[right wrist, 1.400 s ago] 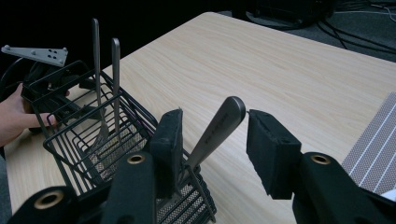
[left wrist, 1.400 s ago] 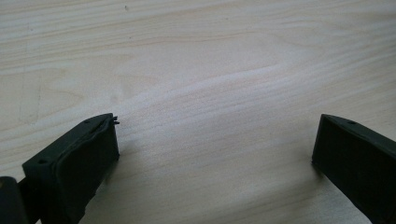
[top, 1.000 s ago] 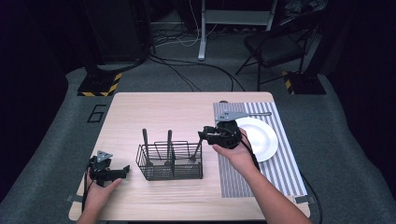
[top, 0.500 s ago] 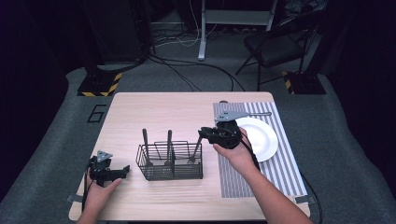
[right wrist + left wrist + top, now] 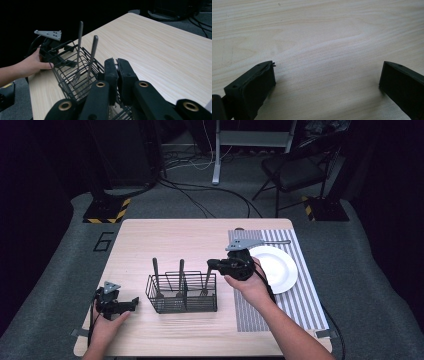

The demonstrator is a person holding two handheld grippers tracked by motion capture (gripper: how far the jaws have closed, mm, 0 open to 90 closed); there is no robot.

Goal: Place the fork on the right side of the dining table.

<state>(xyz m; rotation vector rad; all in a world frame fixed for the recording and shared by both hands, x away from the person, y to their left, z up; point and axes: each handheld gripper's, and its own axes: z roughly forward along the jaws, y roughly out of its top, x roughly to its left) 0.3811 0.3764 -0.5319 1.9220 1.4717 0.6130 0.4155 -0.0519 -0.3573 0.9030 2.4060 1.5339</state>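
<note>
- Tabletop [image 5: 165, 240] of pale wood carries a black wire cutlery basket [image 5: 182, 292] near the middle of its front edge, with a striped placemat [image 5: 305, 295] and white round plate [image 5: 277, 267] toward the right edge.
- Three metal utensils stand in the basket; the rightmost metal handle [image 5: 207, 277] is pinched by the right claw [image 5: 214, 265], whose jaws have just been closing, so lifting it out likely remains.
- Left claw [image 5: 327, 82] rests wide open and empty near the front left corner.

High view overhead, far; gripper views close; basket [image 5: 182, 292] shared.
</note>
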